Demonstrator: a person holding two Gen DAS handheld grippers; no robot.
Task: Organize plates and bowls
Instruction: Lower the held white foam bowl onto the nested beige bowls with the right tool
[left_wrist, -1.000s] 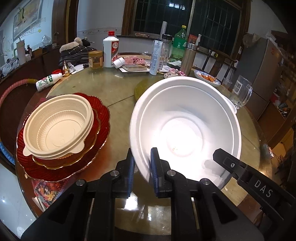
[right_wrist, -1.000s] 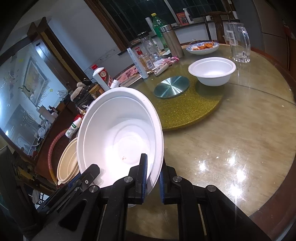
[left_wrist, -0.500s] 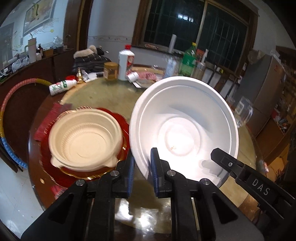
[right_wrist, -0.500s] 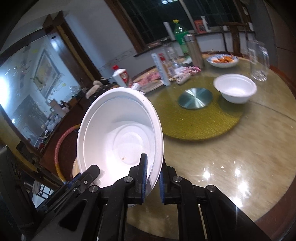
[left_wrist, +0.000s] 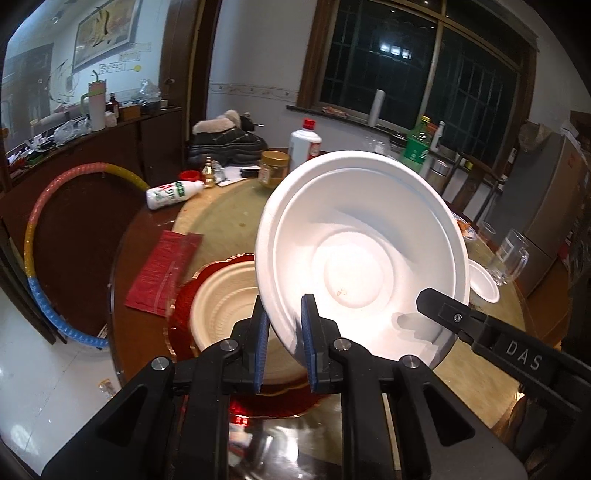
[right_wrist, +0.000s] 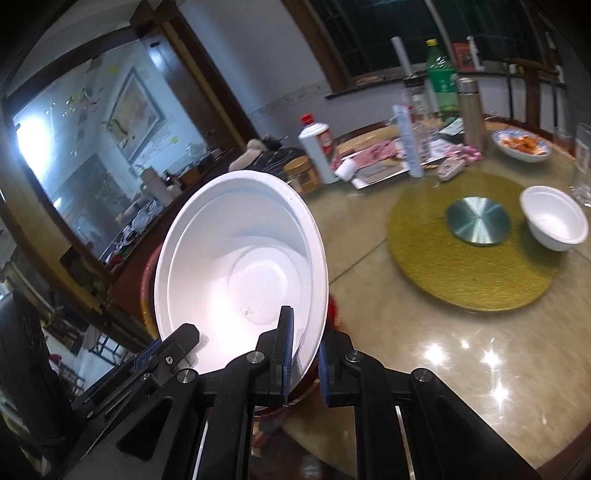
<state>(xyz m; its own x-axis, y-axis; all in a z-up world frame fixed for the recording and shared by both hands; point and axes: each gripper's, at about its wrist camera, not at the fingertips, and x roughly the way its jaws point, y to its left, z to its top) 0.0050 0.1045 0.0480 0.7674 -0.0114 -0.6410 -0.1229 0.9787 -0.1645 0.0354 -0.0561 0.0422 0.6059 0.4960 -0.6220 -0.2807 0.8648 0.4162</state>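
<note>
A large white foam bowl (left_wrist: 362, 254) hangs in the air, tilted, held at opposite rims by both grippers. My left gripper (left_wrist: 283, 325) is shut on its near-left rim. My right gripper (right_wrist: 303, 339) is shut on the bowl's (right_wrist: 240, 258) right rim, and its tip also shows in the left wrist view. Below and left of the lifted bowl a beige plastic bowl (left_wrist: 225, 299) sits on a stack of red plates (left_wrist: 181, 317); the white bowl hides part of both. A small white foam bowl (right_wrist: 554, 221) rests on the gold turntable (right_wrist: 469, 273).
The round table (right_wrist: 461, 350) carries a white liquor bottle (left_wrist: 304, 146), a jar (left_wrist: 274, 168), a green bottle (right_wrist: 441, 81), a steel flask (right_wrist: 472, 114), a dish of food (right_wrist: 521, 144), a glass mug (left_wrist: 511, 254) and a red packet (left_wrist: 164, 273). A hula hoop (left_wrist: 35, 229) leans on the cabinet.
Both grippers have carried the white bowl up and leftward; it now hangs over the right part of the beige bowl and red plates. Both grips stayed shut.
</note>
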